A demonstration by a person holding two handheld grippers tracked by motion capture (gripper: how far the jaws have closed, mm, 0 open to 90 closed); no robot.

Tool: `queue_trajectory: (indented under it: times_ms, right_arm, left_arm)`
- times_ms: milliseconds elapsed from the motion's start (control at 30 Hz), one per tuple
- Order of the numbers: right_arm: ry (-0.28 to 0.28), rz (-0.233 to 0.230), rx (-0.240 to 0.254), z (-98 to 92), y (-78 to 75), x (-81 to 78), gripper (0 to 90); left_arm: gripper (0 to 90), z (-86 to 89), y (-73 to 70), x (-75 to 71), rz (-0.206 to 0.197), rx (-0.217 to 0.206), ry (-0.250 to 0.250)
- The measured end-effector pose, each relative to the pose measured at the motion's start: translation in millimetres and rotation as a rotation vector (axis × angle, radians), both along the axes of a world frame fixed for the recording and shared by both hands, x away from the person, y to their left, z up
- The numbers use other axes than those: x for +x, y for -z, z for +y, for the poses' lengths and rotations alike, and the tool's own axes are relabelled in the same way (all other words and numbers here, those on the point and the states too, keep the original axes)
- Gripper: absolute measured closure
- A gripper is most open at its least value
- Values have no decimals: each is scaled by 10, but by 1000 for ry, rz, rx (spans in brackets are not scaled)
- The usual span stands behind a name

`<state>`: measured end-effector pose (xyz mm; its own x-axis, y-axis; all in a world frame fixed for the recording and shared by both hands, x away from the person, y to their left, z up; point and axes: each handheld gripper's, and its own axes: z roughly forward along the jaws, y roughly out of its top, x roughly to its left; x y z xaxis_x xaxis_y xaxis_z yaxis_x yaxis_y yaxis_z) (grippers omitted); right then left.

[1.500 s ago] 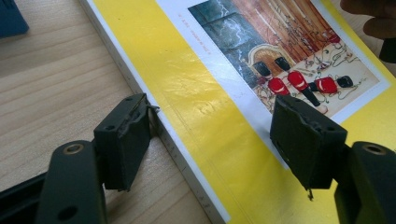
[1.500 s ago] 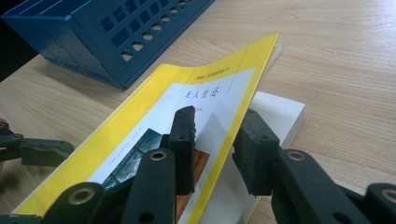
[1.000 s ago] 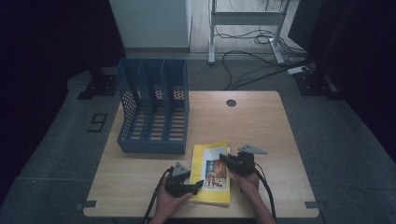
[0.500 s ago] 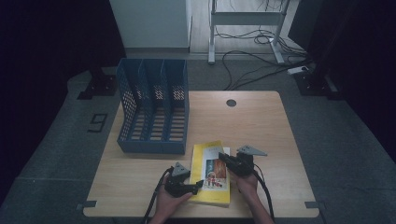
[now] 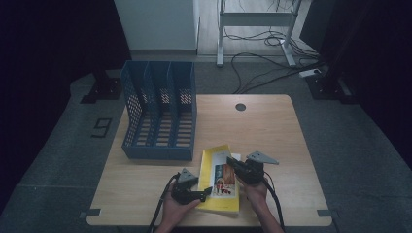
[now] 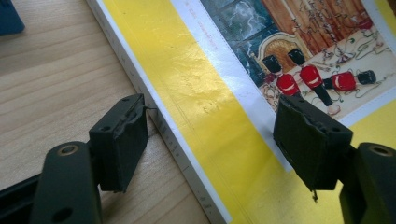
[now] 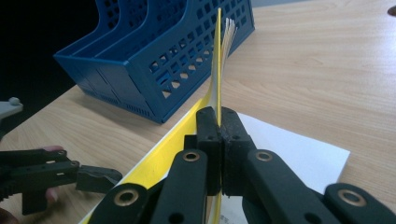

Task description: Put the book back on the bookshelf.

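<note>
The yellow book lay near the front edge of the desk, just before the blue file rack. The right hand-held gripper had just clamped on the lifted front cover and a few pages. The left hand-held gripper stood spread, its jaws straddling the book's spine edge without pressing it.

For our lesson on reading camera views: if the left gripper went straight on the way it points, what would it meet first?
Probably the yellow picture book: the open left gripper straddles its white page edge, though depth is unclear.
</note>
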<state>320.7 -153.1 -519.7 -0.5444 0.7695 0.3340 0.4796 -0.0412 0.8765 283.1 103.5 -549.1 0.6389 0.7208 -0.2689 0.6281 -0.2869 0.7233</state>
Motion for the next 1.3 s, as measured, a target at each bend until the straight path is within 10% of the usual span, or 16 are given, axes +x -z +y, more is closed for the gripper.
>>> queue_trajectory:
  times_ms: [1300]
  right_arm:
    - [-12, -74, 32, 10, -184, -136, 879]
  left_arm:
    - [266, 46, 57, 286, 109, -205, 11]
